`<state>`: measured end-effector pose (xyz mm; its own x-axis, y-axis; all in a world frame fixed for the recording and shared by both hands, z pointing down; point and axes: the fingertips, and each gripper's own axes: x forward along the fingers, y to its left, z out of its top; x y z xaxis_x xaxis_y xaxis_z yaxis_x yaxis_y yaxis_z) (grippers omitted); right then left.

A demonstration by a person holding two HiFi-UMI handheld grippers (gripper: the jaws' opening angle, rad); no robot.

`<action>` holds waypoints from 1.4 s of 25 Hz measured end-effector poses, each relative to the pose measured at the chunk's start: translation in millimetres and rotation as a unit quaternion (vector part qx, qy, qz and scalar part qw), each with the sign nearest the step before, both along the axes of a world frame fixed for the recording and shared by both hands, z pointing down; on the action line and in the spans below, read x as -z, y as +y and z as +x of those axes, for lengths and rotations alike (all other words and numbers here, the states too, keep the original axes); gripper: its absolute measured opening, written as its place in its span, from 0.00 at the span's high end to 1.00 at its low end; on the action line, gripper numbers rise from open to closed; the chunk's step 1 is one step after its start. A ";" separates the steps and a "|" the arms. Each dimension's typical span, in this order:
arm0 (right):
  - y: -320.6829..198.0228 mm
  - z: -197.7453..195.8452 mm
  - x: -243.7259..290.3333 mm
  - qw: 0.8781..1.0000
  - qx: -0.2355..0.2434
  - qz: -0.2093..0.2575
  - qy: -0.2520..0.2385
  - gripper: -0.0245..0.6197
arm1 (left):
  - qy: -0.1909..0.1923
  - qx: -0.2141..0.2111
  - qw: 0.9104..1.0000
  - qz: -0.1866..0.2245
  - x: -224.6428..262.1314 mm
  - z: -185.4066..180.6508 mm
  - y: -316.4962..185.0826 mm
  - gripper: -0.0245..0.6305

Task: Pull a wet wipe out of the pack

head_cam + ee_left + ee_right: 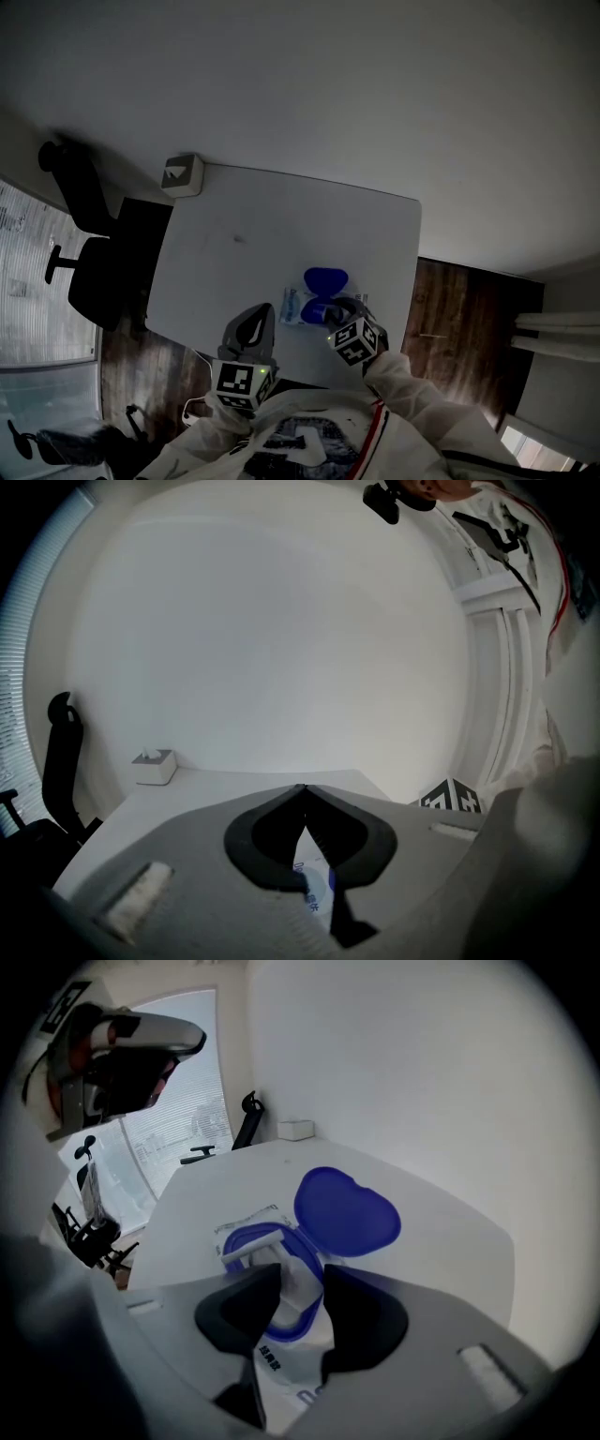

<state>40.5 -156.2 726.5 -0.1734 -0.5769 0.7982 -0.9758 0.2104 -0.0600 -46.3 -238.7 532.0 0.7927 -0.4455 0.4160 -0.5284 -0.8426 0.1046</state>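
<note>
The wet wipe pack (292, 307) lies near the front edge of the white table (281, 216), its blue lid (325, 279) flipped open toward the far side. In the right gripper view the lid (345, 1211) stands back from the blue-rimmed opening, and a white wipe (298, 1290) pokes up out of the pack (272, 1361). My right gripper (303, 1271) hangs over that opening, its jaws part-way apart with the wipe in the gap between them. My left gripper (302, 787) is shut at the pack's left end, and the pack (314, 883) shows through the gap behind its tips.
A small white tissue box (182, 174) sits at the table's far left corner. A black office chair (89, 244) stands on the wooden floor left of the table. The right gripper's marker cube (450, 797) shows in the left gripper view.
</note>
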 end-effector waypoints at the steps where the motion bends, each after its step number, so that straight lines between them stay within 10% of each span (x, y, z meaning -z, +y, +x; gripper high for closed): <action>1: 0.0 0.0 -0.7 1.000 -0.001 0.001 0.011 0.74 | -0.004 -0.001 1.000 0.002 -2.1 -1.1 0.9 0.96; 11: 1.4 3.1 0.1 0.996 -0.024 0.020 0.088 0.79 | -0.009 -0.003 1.000 -0.001 -7.4 -3.8 5.1 0.96; 15: 4.9 0.6 0.5 0.996 -0.038 0.022 0.079 0.94 | -0.008 -0.001 1.000 -0.006 -8.3 -6.7 5.2 0.96; 35: 12.1 -2.7 22.4 0.995 -0.087 0.030 0.036 0.95 | 0.004 -0.020 0.999 -0.028 -16.7 -13.3 11.1 0.96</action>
<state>37.7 -144.1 704.0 -0.0110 -0.6398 0.7684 -0.9990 0.0398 0.0188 -59.6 -227.7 548.7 0.8124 -0.3903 0.4333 -0.4941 -0.8553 0.1559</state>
